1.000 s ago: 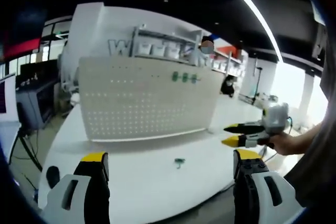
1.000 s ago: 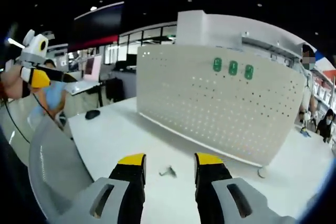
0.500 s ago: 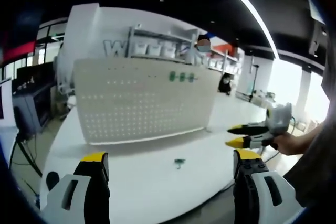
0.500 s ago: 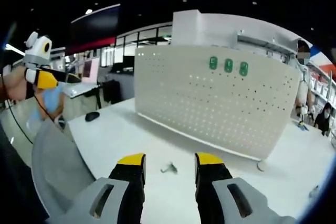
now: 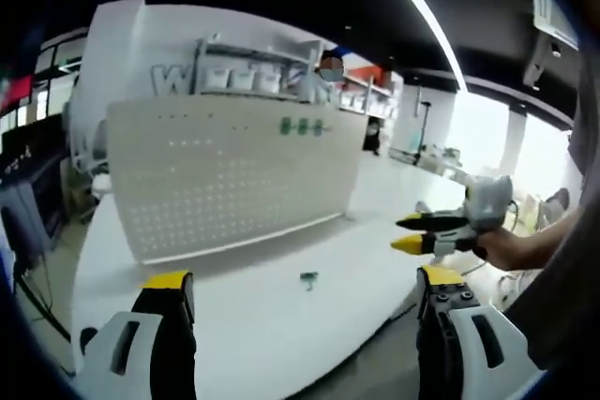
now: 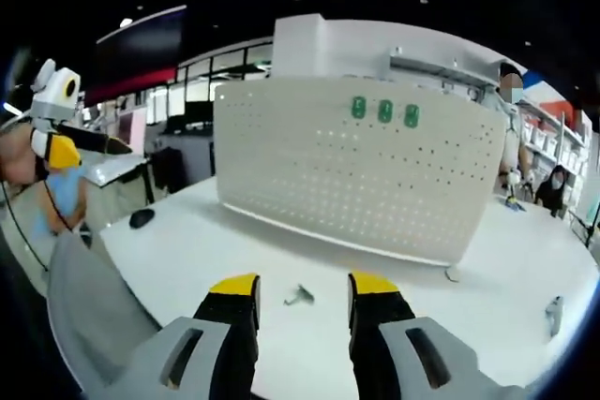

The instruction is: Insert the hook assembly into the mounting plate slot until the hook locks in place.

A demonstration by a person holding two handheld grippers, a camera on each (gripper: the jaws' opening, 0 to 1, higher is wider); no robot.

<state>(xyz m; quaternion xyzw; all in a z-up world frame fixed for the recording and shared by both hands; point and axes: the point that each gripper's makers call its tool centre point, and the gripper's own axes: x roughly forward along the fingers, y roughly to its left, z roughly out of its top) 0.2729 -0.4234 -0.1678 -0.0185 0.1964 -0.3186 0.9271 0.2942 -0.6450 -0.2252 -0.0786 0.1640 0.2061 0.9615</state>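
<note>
Both the left gripper [image 5: 305, 302] and right gripper [image 6: 302, 299] gape empty; the hook assembly [image 6: 299, 296] lies loose on the desk [image 6: 234, 250], near the mounting plate [image 6: 356, 170]. So small, it could skid away if pinched off-centre.

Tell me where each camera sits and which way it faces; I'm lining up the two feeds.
Left gripper view: rides the left tool, facing the pegboard across the table; the right tool and a hand enter.
Right gripper view: rides the right tool, facing the same pegboard; the left tool shows.
Shared: pegboard, table, hook.
</note>
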